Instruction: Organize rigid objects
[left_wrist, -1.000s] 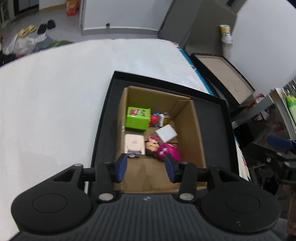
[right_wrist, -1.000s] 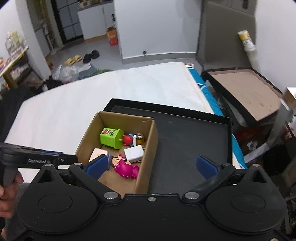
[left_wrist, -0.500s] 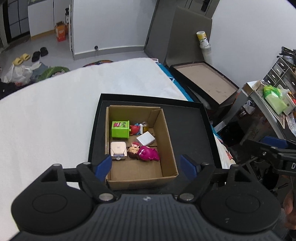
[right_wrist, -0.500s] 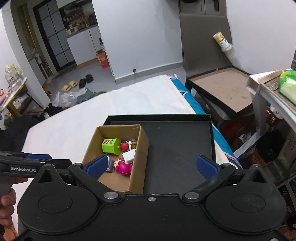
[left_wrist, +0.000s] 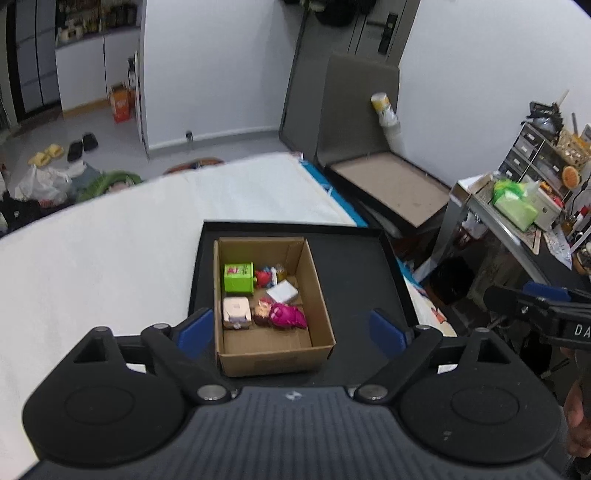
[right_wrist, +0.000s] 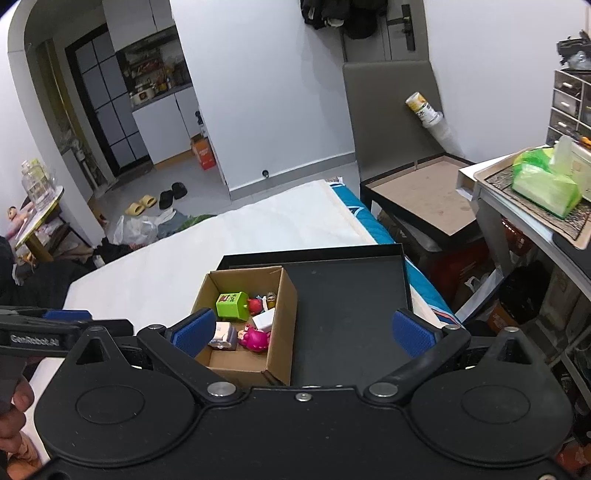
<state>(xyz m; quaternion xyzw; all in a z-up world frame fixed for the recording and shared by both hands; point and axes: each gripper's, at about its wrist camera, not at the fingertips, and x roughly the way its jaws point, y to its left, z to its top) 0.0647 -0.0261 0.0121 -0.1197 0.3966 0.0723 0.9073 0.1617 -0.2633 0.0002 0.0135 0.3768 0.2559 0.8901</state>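
Observation:
A brown cardboard box (left_wrist: 317, 291) (right_wrist: 284, 306) stands in the left part of a black tray (left_wrist: 354, 266) (right_wrist: 347, 295) on a white mattress. Inside lie a green cube toy (left_wrist: 238, 277) (right_wrist: 232, 305), a pale block figure (left_wrist: 236, 313) (right_wrist: 224, 334), a pink doll (left_wrist: 282, 314) (right_wrist: 255, 338), a white box (left_wrist: 282, 291) (right_wrist: 264, 319) and small red pieces (left_wrist: 263, 277). My left gripper (left_wrist: 291, 332) hangs high above the box, jaws opening wide, nothing between them. My right gripper (right_wrist: 301, 330) is open and empty, above the tray.
The white mattress (left_wrist: 110, 251) stretches left of the tray. A low black table (right_wrist: 428, 195) with a grey chair back (left_wrist: 354, 107) stands behind. A cluttered shelf (right_wrist: 546, 192) is at the right. Shoes and bags lie on the floor (right_wrist: 155, 206).
Both grippers have risen and drawn back from the box, which now looks smaller. The left jaws have spread from narrow to wide. The toys in the box have not moved.

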